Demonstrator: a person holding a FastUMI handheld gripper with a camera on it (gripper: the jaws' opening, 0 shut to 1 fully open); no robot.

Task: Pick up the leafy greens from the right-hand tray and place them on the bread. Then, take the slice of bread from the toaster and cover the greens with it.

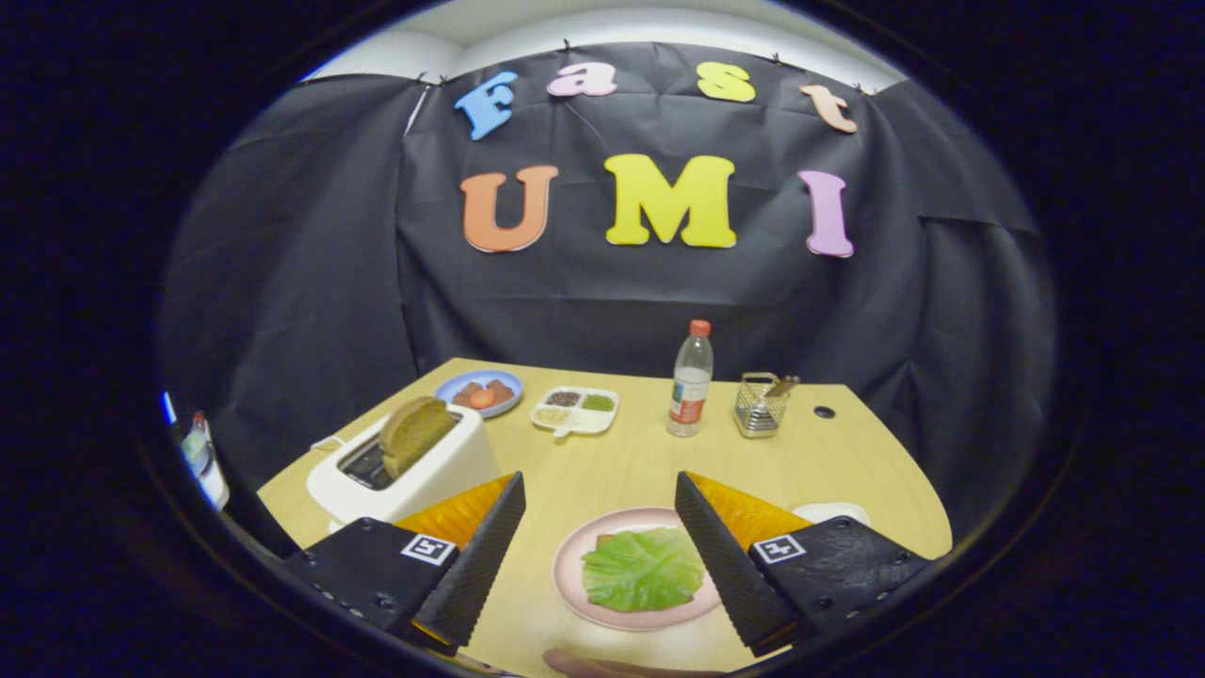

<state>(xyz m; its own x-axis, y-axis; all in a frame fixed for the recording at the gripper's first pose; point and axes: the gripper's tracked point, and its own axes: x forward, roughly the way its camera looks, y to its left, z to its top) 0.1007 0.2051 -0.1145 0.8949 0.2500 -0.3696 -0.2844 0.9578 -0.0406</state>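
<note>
At the lower left of the frame we saw the white toaster [414,476] on the wooden table [621,461], with a brown slice of bread [414,433] standing tilted out of its slot. Just behind it, toward the middle left, lay a blue plate [478,392] of food, and next to that a white divided dish [575,410]. Our gripper [599,513] sat at the bottom centre with its fingers spread wide and nothing between them but air. Below that gap rested a pink plate [574,556] holding the leafy greens [645,568] (whether bread lay under them we could not tell). Right of centre stood a clear bottle [691,379] with a red cap, then a wire holder [761,405]. At the lower right, a white tray [833,511] peeked out behind the right finger.
</note>
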